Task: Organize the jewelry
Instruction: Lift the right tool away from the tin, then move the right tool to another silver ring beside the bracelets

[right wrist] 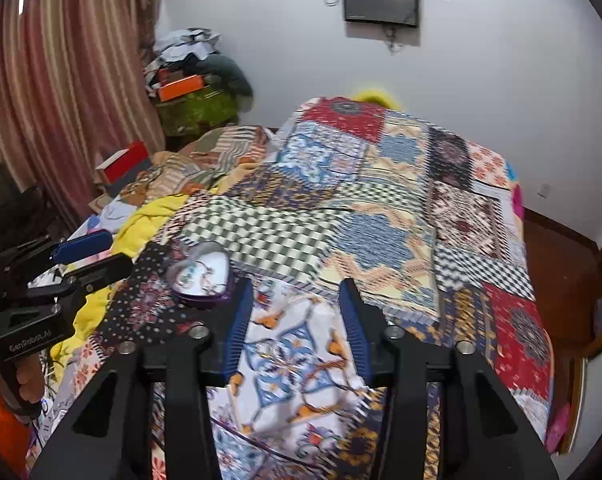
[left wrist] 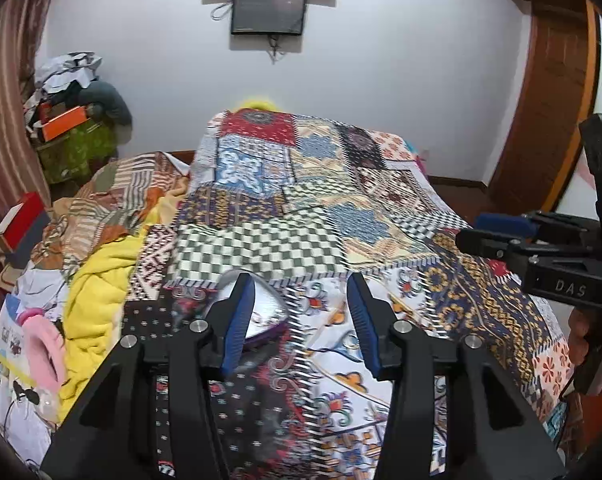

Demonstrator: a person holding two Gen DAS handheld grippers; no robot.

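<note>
Over by the striped curtain [right wrist: 61, 92] a red box [right wrist: 123, 162] sits among heaped clothes, and a yellow blanket [left wrist: 97, 300] lies bunched along the bed's left side. The left gripper [left wrist: 297, 320] hangs above the patchwork quilt [left wrist: 301, 208], its blue-padded jaws spread with nothing between them. The heart-shaped jewelry tin [right wrist: 201, 274], lid off, rests on the quilt just beside that gripper's left finger. Further right, the right gripper [right wrist: 297, 328] hovers over bare quilt, jaws likewise apart and empty. Nothing blocks the tin.

Open heart-shaped jewelry tin [right wrist: 200, 274] on bedspread [right wrist: 381, 216]
</note>
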